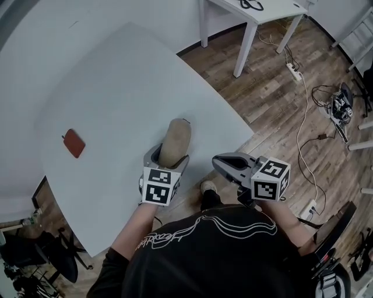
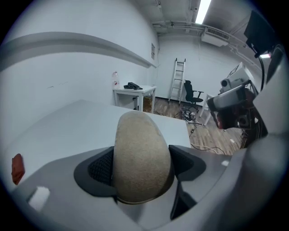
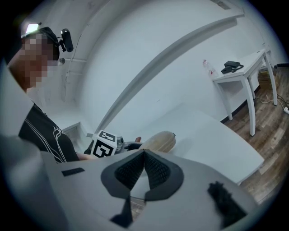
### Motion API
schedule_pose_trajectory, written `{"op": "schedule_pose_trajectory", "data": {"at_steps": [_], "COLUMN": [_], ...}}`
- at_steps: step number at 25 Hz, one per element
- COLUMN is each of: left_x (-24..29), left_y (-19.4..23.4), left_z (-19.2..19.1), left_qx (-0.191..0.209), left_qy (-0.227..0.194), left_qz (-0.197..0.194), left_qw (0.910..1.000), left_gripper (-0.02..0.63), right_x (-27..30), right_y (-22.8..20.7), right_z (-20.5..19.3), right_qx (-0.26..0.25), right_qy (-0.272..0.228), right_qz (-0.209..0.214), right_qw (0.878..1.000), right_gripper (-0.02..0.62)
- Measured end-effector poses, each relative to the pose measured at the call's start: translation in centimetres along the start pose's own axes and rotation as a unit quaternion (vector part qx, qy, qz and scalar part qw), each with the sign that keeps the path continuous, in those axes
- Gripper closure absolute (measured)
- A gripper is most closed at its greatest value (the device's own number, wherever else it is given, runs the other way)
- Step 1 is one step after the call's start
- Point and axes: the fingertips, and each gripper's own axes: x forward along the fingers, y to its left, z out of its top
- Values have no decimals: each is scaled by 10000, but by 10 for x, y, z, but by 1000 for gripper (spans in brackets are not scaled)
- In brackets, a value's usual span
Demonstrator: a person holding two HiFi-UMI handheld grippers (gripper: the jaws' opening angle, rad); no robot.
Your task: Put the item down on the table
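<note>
A tan, rounded, oblong item (image 1: 175,141) sticks out forward from my left gripper (image 1: 169,158), whose jaws are shut on its near end. It hangs over the near edge of the white table (image 1: 122,81). In the left gripper view the tan item (image 2: 141,158) fills the gap between both dark pads. My right gripper (image 1: 228,163) is off the table's right edge, over the wooden floor, its jaws closed with nothing between them. In the right gripper view the jaws (image 3: 144,170) meet, and the tan item (image 3: 159,141) and the left gripper's marker cube (image 3: 103,145) show beyond.
A small red flat object (image 1: 74,142) lies on the table at the left. A white side table (image 1: 256,14) stands at the back right. Cables and a power strip (image 1: 294,71) run over the wooden floor. A ladder (image 2: 177,81) and an office chair (image 2: 193,95) stand far off.
</note>
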Motion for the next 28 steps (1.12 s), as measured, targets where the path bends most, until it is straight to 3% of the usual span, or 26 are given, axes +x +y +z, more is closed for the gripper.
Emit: {"op": "schedule_pose_trajectory", "data": {"at_steps": [11,18,24,28], "left_x": [42,61,62,46], "left_y": [5,23,26,27], "left_z": [-27,-36,-33,-29], "left_qx": [-138,25,25,-123], "left_qy": [319,421,394,184], "left_qz": [-1,72,-38,-157], "left_qw": [9994,9991,9992,9996], "left_gripper": [227,224,204,204], "right_x": [5,27,32,32], "right_y": [-9,-9,-3,8], "right_z": [-7,8,5,8], "right_qx": [204,330,174,186], "right_qy": [214,144,323,151], "right_qz": [100,429,438,423], "right_qw": [9995,9984,9984,9988], "right_gripper": [586,586,586,586]}}
